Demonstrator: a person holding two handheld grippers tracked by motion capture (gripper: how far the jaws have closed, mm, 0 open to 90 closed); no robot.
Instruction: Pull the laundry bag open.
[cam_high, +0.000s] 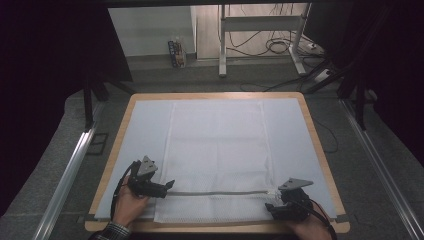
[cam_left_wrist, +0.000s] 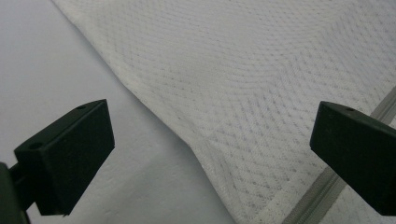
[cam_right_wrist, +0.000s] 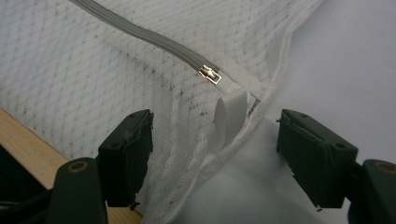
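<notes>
Wooden-edged table (cam_high: 320, 150) carries a pale sheet (cam_high: 145, 130) with a white mesh bag (cam_high: 217, 150) reaching its near edge. From above, both grippers sit at the zipper's (cam_high: 220, 193) ends. Close up, the left gripper (cam_left_wrist: 205, 154) and right gripper (cam_right_wrist: 215, 154) have jaws spread; the zipper pull (cam_right_wrist: 210, 73) lies beyond the right's, ungripped.

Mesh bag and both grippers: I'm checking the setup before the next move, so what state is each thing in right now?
Mesh bag: flat on the table's white sheet.
Zipper: closed along the stretch in view, slider at the bag's right end.
White tab: between the right gripper's jaws, not pinched.
Left gripper: open at the bag's left edge.
Right gripper: open.
</notes>
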